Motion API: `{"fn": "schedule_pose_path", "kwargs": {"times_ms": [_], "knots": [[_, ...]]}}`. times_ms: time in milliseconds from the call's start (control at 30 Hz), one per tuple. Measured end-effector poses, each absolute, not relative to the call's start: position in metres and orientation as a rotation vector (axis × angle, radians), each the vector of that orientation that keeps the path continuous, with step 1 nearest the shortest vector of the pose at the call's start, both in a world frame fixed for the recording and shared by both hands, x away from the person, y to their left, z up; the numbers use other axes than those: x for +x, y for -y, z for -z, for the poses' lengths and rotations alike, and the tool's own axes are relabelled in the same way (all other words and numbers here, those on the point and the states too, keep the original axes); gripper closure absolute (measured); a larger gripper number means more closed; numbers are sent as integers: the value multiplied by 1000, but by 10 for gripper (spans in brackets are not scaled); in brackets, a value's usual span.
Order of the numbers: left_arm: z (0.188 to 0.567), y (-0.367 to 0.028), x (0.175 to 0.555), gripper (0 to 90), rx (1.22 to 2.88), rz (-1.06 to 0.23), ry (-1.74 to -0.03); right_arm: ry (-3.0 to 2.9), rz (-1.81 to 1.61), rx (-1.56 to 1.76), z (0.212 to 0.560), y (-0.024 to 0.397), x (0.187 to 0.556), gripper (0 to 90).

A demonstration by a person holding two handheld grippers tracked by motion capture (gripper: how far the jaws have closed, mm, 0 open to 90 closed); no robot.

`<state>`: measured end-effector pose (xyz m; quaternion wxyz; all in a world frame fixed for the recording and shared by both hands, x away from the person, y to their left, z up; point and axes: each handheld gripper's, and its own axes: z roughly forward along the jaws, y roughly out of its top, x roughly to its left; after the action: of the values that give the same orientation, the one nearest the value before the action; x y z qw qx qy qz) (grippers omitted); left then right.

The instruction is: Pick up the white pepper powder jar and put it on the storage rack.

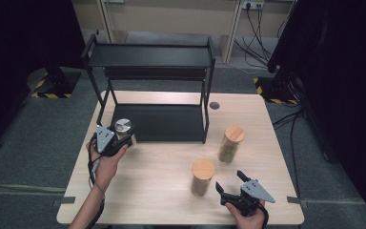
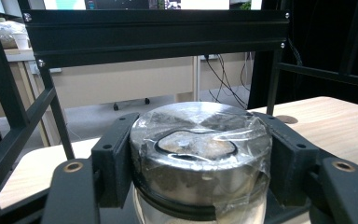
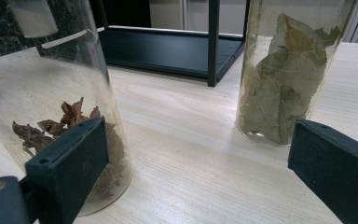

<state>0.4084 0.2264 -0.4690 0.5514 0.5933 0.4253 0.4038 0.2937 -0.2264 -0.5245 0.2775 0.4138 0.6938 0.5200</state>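
One jar (image 2: 198, 158) (metal-lidded), inside left hand-held gripper (image 2: 200, 163)

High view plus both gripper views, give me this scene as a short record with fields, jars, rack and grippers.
left gripper: shut on the metal-lidded jar, lid wrapped in clear film
right gripper: open, holding nothing, beside the star anise jar
star anise jar: upright on the table, wooden lid on
bay leaf jar: upright, wooden lid on, apart from the other jar
black rack: two-level, at the far side of the table, both shelves bare
metal-lidded jar position: in front of the rack's left corner
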Motion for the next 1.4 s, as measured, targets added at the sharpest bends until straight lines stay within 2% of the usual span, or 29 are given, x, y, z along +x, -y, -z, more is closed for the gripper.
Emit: {"fn": "schedule_pose_path", "kwargs": {"times_ms": [1400], "knots": [[467,-239,471,351,1369,-1008,-1122,-1864,-1394,1111,524,227,294,55]]}}
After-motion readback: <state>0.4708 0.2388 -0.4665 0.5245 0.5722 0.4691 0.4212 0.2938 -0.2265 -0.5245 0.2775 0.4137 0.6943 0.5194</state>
